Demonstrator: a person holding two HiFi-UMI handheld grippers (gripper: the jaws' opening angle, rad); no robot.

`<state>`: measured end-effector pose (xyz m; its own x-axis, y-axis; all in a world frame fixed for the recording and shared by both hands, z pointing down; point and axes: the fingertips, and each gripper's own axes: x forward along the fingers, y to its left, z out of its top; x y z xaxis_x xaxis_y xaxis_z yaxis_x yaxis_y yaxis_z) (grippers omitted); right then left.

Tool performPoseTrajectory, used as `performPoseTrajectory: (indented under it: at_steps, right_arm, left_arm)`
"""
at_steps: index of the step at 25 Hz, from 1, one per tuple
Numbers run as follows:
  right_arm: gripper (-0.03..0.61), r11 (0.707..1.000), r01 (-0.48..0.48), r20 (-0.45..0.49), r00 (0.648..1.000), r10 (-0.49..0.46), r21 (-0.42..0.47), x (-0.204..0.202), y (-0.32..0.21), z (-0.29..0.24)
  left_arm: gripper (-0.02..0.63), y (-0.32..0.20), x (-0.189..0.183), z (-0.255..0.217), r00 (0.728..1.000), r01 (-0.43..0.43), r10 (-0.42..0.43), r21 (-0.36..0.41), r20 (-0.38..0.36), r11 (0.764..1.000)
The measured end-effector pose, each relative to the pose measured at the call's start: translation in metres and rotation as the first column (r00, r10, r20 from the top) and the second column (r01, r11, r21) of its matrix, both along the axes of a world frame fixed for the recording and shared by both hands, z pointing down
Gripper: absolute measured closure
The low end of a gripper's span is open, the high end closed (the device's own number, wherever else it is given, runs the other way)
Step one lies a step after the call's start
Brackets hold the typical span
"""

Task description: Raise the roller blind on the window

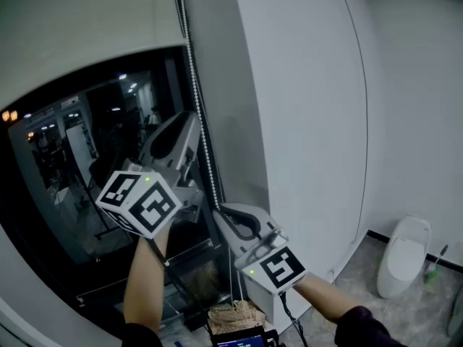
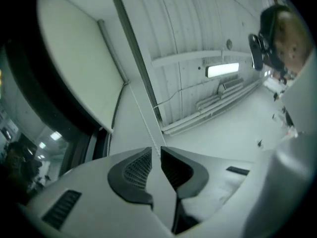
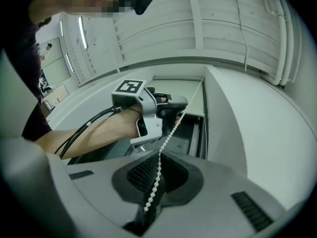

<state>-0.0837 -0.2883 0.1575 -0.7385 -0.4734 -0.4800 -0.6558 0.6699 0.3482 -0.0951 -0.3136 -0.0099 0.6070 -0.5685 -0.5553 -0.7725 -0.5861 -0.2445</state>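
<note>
The roller blind (image 1: 79,35) covers only the top of the dark window (image 1: 65,165). Its bead chain (image 1: 197,100) hangs along the frame's right edge. The left gripper (image 2: 156,152) is clamped on the chain, and the right gripper (image 3: 159,158) pinches it just below. Each gripper carries a cube (image 1: 139,201) printed with black-and-white square markers.

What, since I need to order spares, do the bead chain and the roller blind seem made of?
Bead chain: small, round, white beads with a slight sheen, evenly strung; probably plastic. Roller blind: flat, matte off-white sheet hanging without folds; likely coated fabric or vinyl, though no weave can be made out.
</note>
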Motion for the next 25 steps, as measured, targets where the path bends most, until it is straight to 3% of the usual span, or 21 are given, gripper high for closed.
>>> performPoseTrajectory:
  at_steps: [3, 6, 9, 11, 15, 20, 25]
  right_arm:
    - [0.561, 1.000, 0.012, 0.007, 1.000, -0.012, 0.005, 0.003, 0.001, -0.003]
    - [0.561, 1.000, 0.018, 0.010, 1.000, -0.018, 0.012, 0.001, 0.004, -0.005]
    - [0.561, 1.000, 0.019, 0.007, 1.000, -0.019, 0.002, 0.000, 0.008, 0.005]
    - [0.561, 0.999, 0.023, 0.002, 1.000, -0.023, -0.028, 0.002, 0.003, 0.009]
    - [0.560, 0.999, 0.021, 0.014, 1.000, -0.021, -0.043, 0.016, -0.012, -0.006]
    - [0.560, 0.998, 0.040, 0.136, 0.990, -0.047, 0.053, 0.046, -0.015, -0.089]
    - [0.558, 0.991, 0.024, 0.169, 0.985, -0.046, 0.128, 0.056, -0.004, -0.152]
  left_arm:
    - [0.537, -0.001, 0.007, -0.016, 0.997, -0.074, 0.075, -0.050, 0.009, 0.996]
    - [0.528, -0.018, 0.010, -0.032, 0.998, 0.000, 0.004, -0.081, 0.060, 0.997]
    - [0.531, -0.018, 0.015, -0.026, 0.996, 0.007, 0.002, -0.113, 0.084, 0.994]
    - [0.592, -0.012, 0.017, -0.022, 0.996, 0.027, -0.019, -0.085, 0.089, 0.996]
    - [0.595, 0.000, 0.010, -0.024, 0.993, 0.089, -0.090, 0.010, 0.076, 0.996]
    - [0.595, 0.016, 0.013, -0.007, 0.987, 0.121, -0.126, 0.048, 0.103, 0.991]
    - [0.595, 0.028, 0.027, 0.024, 0.973, 0.144, -0.156, 0.083, 0.172, 0.986]
